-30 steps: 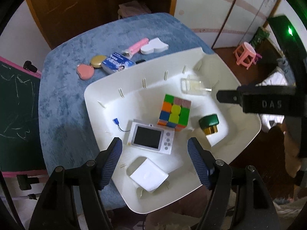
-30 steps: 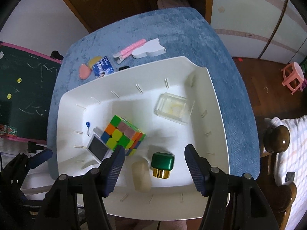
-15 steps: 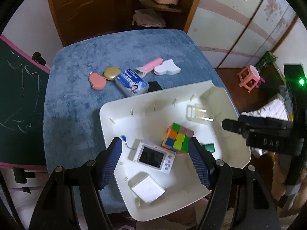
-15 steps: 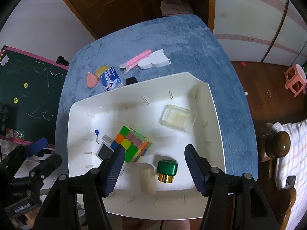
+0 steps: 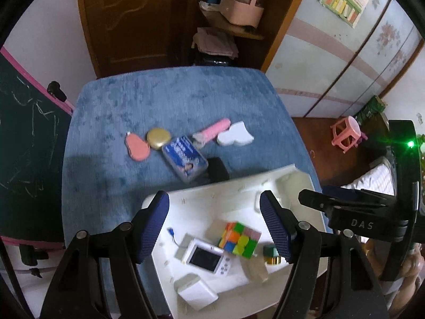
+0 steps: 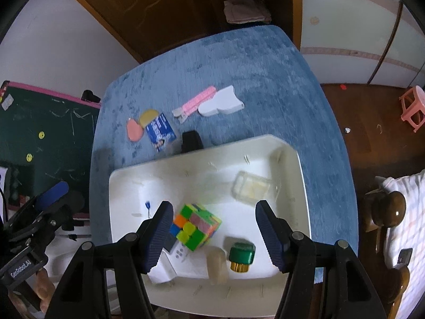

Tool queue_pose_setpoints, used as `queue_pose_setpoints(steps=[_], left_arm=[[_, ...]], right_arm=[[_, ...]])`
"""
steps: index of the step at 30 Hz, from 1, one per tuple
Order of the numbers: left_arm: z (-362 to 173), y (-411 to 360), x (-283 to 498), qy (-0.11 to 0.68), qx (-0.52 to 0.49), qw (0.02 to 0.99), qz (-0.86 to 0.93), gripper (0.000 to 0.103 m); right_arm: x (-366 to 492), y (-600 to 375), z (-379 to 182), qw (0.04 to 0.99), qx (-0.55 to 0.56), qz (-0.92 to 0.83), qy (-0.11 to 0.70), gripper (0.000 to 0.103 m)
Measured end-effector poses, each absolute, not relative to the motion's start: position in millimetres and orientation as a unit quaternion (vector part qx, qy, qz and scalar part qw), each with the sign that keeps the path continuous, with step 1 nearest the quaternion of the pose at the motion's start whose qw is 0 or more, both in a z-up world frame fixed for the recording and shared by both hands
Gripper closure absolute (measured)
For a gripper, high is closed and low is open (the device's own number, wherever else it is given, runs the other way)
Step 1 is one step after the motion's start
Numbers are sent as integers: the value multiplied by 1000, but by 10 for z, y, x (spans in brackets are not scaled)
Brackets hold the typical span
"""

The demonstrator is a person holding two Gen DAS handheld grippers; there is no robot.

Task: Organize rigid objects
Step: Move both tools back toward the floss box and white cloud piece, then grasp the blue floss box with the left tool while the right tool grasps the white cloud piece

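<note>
A white tray on the blue table holds a colourful cube, a green-capped bottle, a clear box, a translucent block, a small screen device and a white box. Beyond the tray lie a blue packet, a black object, a pink comb-like item, a white shape, a gold compact and a salmon case. My left gripper and right gripper hover open above the tray, holding nothing.
A green chalkboard stands off the table's left side. A pink stool sits on the wooden floor to the right. A brown door and a shelf lie behind the table. The far half of the blue cloth bears nothing.
Both grippers have risen and drawn back from the tray, so the tray looks smaller and more of the table and room shows. Their jaws keep the same width.
</note>
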State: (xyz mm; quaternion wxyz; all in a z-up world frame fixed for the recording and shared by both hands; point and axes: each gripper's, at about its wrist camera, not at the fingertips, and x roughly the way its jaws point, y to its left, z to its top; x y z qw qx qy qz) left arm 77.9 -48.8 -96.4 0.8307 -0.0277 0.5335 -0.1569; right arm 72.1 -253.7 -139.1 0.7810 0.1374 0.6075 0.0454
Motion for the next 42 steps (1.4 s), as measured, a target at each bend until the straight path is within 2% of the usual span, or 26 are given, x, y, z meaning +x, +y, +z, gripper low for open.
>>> queue_pose_setpoints(steps=[13, 17, 30, 36, 42], left_arm=[[-781, -466, 1365, 519, -64, 845, -110, 29], [-910, -436, 1576, 531, -88, 839, -85, 29], [-1822, -408, 2122, 597, -137, 790, -2, 29], [-2246, -435, 2228, 636, -142, 759, 23, 29], [-2484, -427, 2284, 659, -152, 736, 31, 29]], right_arm=[[1641, -2529, -1098, 784, 126, 32, 607, 38], [1931, -2543, -1151, 772, 145, 28, 618, 32], [2581, -2749, -2272, 668, 279, -45, 688, 32], [2713, -2767, -2674, 641, 295, -79, 704, 32], [2817, -2695, -2849, 632, 293, -93, 711, 32]])
